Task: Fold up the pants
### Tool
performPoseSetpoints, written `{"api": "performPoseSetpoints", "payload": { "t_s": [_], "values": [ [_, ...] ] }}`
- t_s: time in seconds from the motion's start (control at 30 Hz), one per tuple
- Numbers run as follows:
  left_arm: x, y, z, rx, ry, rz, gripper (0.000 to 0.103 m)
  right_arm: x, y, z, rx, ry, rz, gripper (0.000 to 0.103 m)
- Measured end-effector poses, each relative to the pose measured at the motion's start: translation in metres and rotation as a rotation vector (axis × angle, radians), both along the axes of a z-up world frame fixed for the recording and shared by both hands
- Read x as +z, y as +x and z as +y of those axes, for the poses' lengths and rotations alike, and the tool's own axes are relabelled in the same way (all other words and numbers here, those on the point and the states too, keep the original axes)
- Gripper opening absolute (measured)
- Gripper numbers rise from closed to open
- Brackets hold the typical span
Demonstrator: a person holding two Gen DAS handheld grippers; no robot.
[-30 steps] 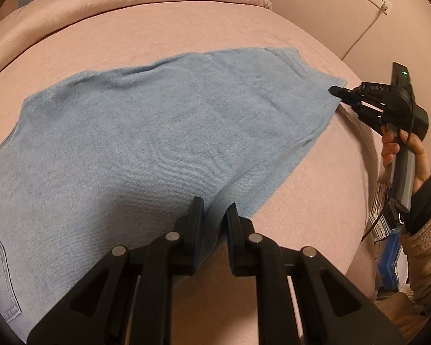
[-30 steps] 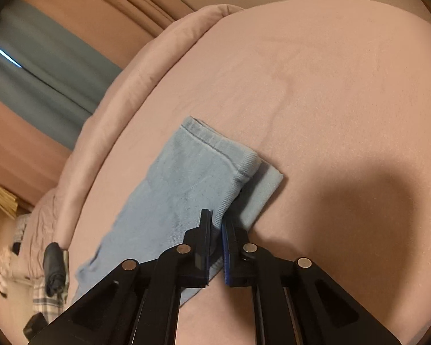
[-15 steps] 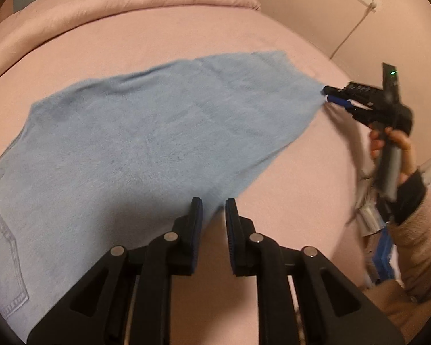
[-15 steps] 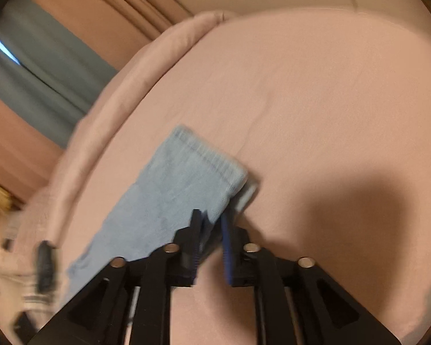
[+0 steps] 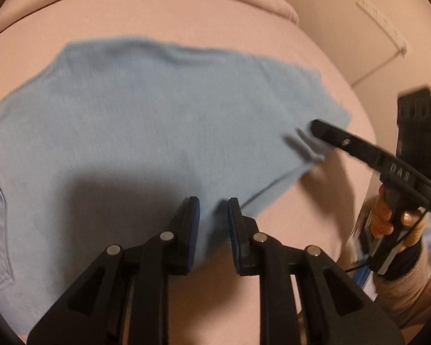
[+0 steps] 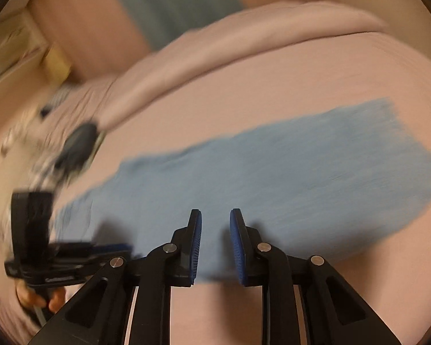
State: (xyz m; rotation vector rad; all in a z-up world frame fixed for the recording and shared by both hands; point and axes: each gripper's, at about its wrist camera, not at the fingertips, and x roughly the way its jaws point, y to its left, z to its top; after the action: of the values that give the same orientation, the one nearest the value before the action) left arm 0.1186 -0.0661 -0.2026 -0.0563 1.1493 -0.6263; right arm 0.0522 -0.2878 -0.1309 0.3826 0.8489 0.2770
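Where it pinched the pants [image 6: 273, 178] hem, right gripper [image 6: 215, 247] jaws now gape — empty.

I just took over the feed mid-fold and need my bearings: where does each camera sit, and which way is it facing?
Left wrist: on the left gripper, angled down over the pants on the pink bed; shows the right gripper and its hand.
Right wrist: on the right gripper, angled down across the pants; shows the left gripper, blurred.
Shared: pants, bed, each other's gripper; both jaws parted, gripping nothing.
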Motion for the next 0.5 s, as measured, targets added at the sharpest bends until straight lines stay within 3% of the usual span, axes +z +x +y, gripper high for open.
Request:
{"api": "performPoseSetpoints", "payload": {
  "t_s": [0.1,0.2,0.3,0.5],
  "values": [
    [0.001,-0.008,0.007,-0.018,-0.005,-0.012,0.019,-0.028,-0.008,0.045,0.157,-0.117,0.106,0.022],
    [0.002,-0.007,0.017,-0.017,-0.023,-0.006,0.019,-0.031,-0.030,0.056,0.206,-0.214,0.076,0.021],
    [0.008,-0.009,0.027,-0.005,-0.024,-0.015,0.019,-0.029,-0.035,0.035,0.177,-0.135,0.108,0.020],
    [0.029,-0.017,0.054,0.083,0.009,-0.115,0.033,-0.012,-0.038,-0.005,0.020,0.005,0.040,0.021]
  ]
}}
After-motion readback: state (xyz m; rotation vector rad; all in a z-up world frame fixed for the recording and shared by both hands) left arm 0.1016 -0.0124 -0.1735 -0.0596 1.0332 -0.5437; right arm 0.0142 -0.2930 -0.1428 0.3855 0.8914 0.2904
